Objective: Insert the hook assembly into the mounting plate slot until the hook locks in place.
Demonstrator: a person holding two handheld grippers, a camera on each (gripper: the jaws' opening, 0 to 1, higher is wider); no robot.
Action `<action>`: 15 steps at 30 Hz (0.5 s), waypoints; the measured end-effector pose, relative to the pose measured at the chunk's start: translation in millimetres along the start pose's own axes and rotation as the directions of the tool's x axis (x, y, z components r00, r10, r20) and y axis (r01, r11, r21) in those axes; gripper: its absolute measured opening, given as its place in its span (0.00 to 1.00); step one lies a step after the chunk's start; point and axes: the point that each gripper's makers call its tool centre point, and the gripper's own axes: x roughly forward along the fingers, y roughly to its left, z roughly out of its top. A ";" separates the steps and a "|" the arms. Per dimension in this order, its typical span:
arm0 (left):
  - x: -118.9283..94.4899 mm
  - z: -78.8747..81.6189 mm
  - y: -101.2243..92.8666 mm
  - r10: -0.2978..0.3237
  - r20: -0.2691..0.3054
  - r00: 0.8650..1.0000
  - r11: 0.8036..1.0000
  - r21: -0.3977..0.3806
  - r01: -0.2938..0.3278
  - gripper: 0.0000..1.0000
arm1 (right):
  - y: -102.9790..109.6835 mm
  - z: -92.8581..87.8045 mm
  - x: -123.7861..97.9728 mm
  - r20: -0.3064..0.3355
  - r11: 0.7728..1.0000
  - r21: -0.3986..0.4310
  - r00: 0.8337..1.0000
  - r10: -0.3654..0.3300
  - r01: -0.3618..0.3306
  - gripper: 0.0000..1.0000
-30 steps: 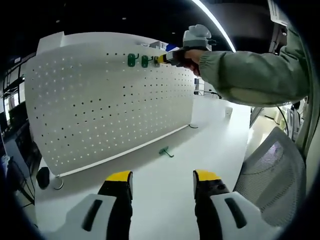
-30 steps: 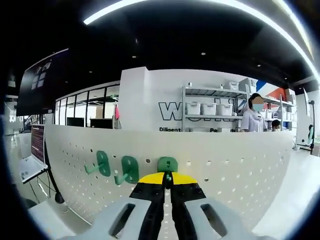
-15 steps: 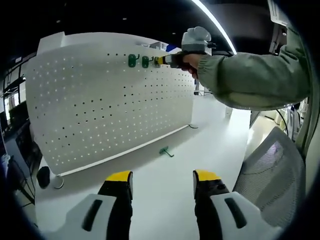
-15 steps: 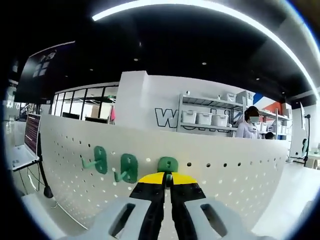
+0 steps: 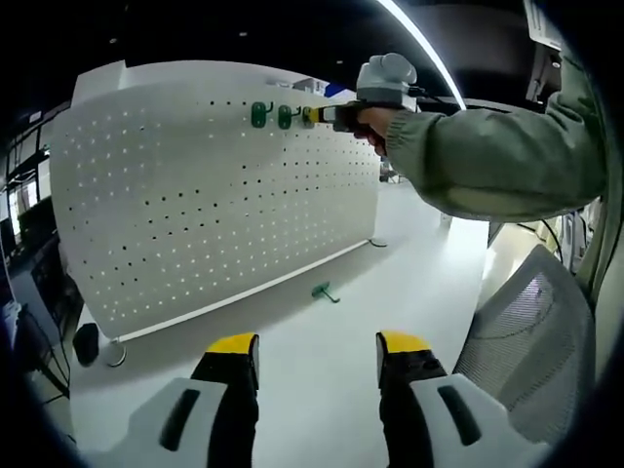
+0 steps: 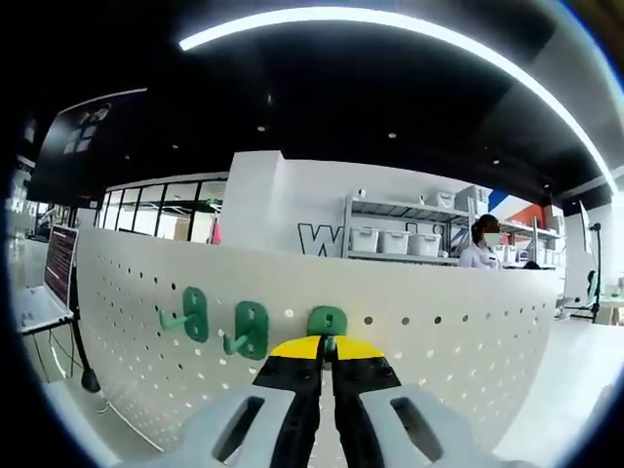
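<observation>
While both claws sit in frame, the entries run as follows.

Right claw (image 6: 327,348): yellow-tipped jaws pressed together on the stem of a green hook; raised to the top row of the pegboard. In the left gripper view it appears as the right claw (image 5: 314,115) at the end of a green sleeve (image 5: 487,146), tips against the board.

Gripped hook (image 6: 328,322): green, back plate flat against the pegboard, straight ahead of the right claw's tips and touching them.

Hung hooks: second green hook (image 6: 252,330) just left of the gripped one; third green hook (image 6: 194,313) further left, prongs pointing out from the board. Both on the same row.

Pegboard (image 5: 195,195): white, perforated, upright on the desk, standing ahead of the left claw and well apart from it.

Left claw (image 5: 317,353): jaws apart, nothing between them, held low over the desk.

Loose hook (image 5: 323,291): green, lying on the desk beyond the left claw's tips, near the foot of the pegboard.

Desk (image 5: 322,390): white, beneath the left claw.

Chair (image 5: 531,331): mesh back, right of the left claw.

Shelving (image 6: 400,239): white bins, beyond the pegboard's top edge.
</observation>
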 end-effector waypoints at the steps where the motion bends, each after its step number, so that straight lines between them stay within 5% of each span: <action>1: 0.4 -0.1 -0.3 -0.001 -0.001 1.000 1.000 -0.001 0.001 0.50 | 0.3 0.0 -0.1 0.000 1.000 -0.003 1.000 0.000 0.000 0.00; 15: 0.4 -1.0 -1.5 -0.005 -0.013 1.000 1.000 0.006 0.005 0.50 | 1.3 1.0 4.6 0.057 1.000 -0.020 0.998 -0.012 0.013 0.00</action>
